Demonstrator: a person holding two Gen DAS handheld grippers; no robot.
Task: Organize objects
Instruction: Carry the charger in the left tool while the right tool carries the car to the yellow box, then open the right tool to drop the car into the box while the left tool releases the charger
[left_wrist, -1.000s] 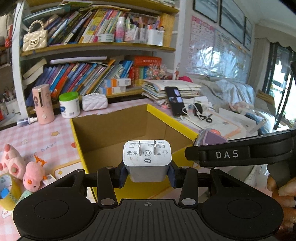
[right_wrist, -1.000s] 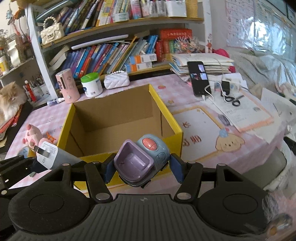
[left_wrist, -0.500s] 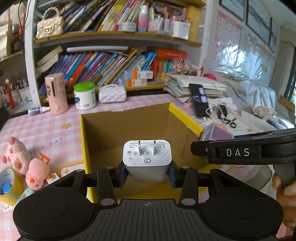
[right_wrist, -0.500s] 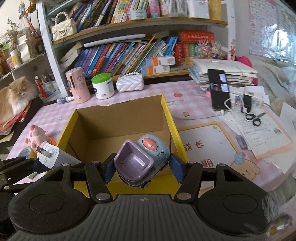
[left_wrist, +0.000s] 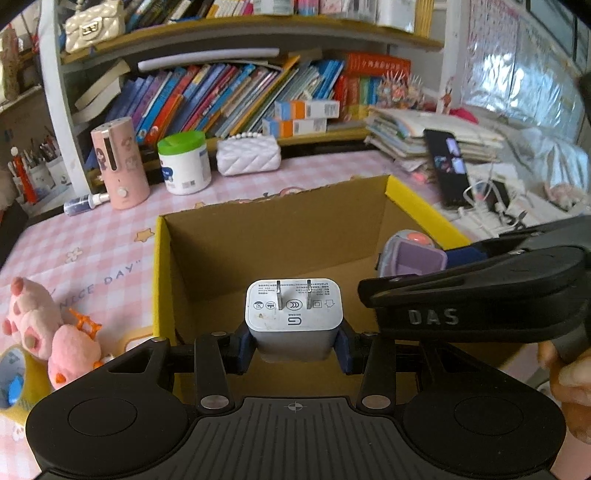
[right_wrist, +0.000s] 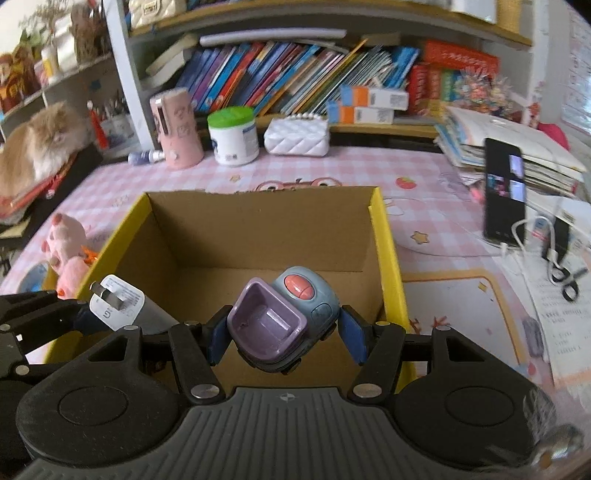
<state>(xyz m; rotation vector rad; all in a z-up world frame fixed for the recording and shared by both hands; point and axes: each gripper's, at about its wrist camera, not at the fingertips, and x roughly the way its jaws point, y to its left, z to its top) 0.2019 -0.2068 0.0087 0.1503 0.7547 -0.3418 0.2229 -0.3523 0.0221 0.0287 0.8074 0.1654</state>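
Note:
My left gripper (left_wrist: 293, 349) is shut on a white wall charger (left_wrist: 293, 314), prongs pointing forward, held over the near side of the open yellow cardboard box (left_wrist: 417, 210). My right gripper (right_wrist: 284, 338) is shut on a small toy (right_wrist: 284, 321) with a purple scoop and a blue body with a red button, also above the box (right_wrist: 384, 243). The box's bare cardboard floor shows beneath both. The charger (right_wrist: 118, 306) appears at the left of the right wrist view, and the toy (left_wrist: 410, 253) shows beside the right gripper's black body in the left wrist view.
Left of the box lie pink plush toys (left_wrist: 48, 332) and a tape roll (left_wrist: 11, 380). Behind it stand a pink cylinder (left_wrist: 120, 162), a green-lidded jar (left_wrist: 184, 162) and a white quilted purse (left_wrist: 247, 157) before bookshelves. A phone (right_wrist: 504, 195), scissors (right_wrist: 567, 280) and papers lie right. A cat (right_wrist: 33, 147) rests far left.
Both grippers have moved forward and tilted down, so they now hang over the box's inside instead of before its near wall. Their grips on the charger and the toy are unchanged.

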